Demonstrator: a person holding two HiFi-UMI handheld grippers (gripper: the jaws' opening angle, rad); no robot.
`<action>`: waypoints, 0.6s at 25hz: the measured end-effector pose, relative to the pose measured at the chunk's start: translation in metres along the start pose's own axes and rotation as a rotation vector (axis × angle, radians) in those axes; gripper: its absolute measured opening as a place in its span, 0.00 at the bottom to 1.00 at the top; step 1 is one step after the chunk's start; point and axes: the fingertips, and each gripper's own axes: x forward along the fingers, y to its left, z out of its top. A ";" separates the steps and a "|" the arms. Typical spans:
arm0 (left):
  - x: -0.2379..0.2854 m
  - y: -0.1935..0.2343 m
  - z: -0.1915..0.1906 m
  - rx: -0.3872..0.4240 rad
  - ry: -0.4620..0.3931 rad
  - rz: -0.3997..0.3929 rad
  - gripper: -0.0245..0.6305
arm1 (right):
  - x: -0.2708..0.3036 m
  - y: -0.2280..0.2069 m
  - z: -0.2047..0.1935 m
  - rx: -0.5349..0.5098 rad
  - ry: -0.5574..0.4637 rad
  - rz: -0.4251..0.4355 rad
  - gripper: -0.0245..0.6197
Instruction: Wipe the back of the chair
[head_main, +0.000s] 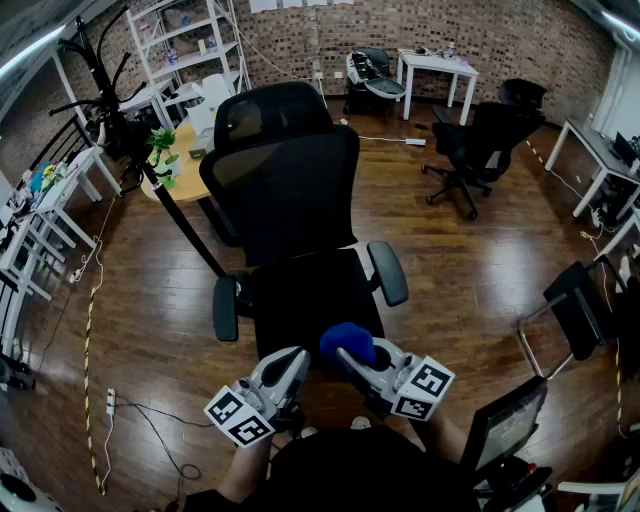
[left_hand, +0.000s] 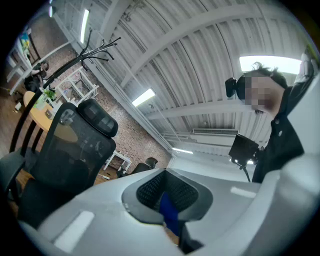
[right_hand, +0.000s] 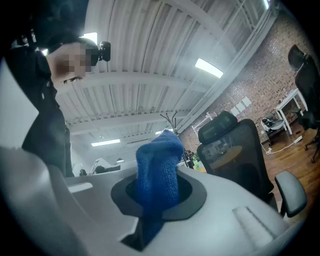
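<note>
Chair (head_main: 290, 190) stands straight ahead of the person, with its seat toward the two grippers and its mesh back and headrest on the far side. Nearest to the camera, the right gripper (head_main: 350, 358) has its jaws closed on a blue cloth (head_main: 348, 342), and the cloth bunches up above the pads in the right gripper view (right_hand: 159, 175). The left gripper (head_main: 295, 360) is just beside it. Its jaws are pressed together with nothing between the pads, and only a thin strip of blue shows at the slit below them. Both grippers hang over the front edge of the seat, apart from the chair back. Behind the chair is a round table (head_main: 180, 170) with a plant (head_main: 163, 145), and a black coat stand (head_main: 100, 100) is at the left. Farther away a second chair (head_main: 480, 140) and a white table (head_main: 438, 65) are near the brick wall (head_main: 400, 30).
</note>
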 end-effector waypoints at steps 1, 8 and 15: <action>0.005 -0.001 -0.001 0.001 0.001 0.001 0.05 | -0.004 -0.004 0.002 0.015 -0.014 -0.001 0.09; 0.019 0.016 0.008 0.008 -0.040 0.042 0.05 | 0.000 -0.051 0.016 0.013 -0.031 -0.058 0.09; 0.017 0.090 0.041 -0.008 -0.106 0.071 0.05 | 0.055 -0.115 0.072 -0.098 -0.077 -0.134 0.09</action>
